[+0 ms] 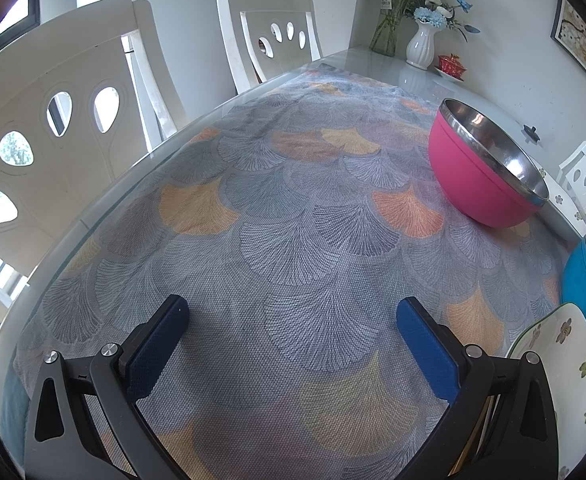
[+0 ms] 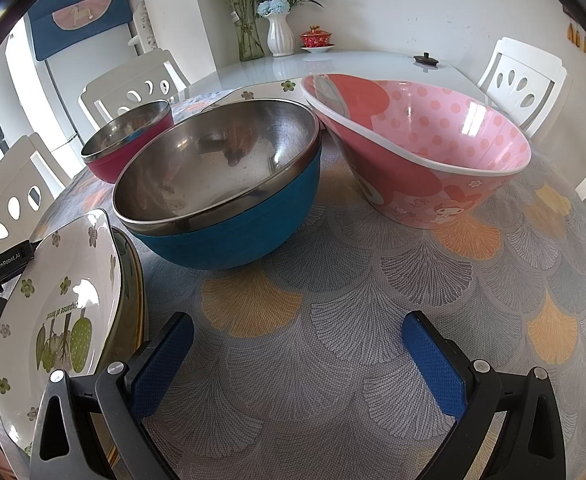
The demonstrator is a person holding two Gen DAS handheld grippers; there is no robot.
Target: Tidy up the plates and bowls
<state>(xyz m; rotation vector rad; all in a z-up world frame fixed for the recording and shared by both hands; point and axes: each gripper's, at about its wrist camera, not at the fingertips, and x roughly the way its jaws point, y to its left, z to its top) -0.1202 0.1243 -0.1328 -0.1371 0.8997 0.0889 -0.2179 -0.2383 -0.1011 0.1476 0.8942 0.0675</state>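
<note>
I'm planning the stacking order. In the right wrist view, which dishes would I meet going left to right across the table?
White floral plate → pink steel-lined bowl → blue steel-lined bowl → pink cartoon bowl.

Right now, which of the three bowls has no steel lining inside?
The pink cartoon bowl on the right: its inside is pink with dots, while the blue bowl and the magenta bowl both have shiny steel interiors.
</note>
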